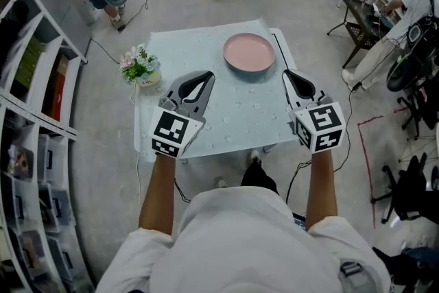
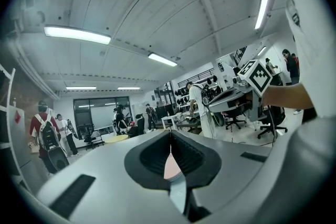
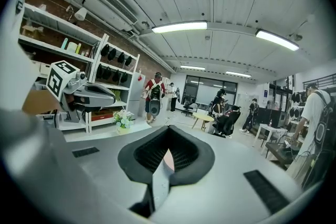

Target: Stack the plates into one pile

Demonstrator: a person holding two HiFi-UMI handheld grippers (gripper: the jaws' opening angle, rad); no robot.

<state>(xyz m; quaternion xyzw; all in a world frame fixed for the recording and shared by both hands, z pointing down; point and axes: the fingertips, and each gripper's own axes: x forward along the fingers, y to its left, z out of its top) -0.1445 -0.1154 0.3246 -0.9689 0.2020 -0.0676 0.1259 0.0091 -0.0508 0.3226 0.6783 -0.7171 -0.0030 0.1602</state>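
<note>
The left tool (image 1: 206, 75) and right tool (image 1: 288, 73) were fully closed, empty, above the pale table's (image 1: 206, 44) near edge. One round pink plate pile (image 1: 249, 52) sat at the far side; stacking appeared complete.

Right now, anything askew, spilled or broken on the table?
Nothing stands out. The pink plate lies flat near the far edge of the table, fully on it. The flower pot stands upright by the left edge. No spill or breakage shows on the surface.
</note>
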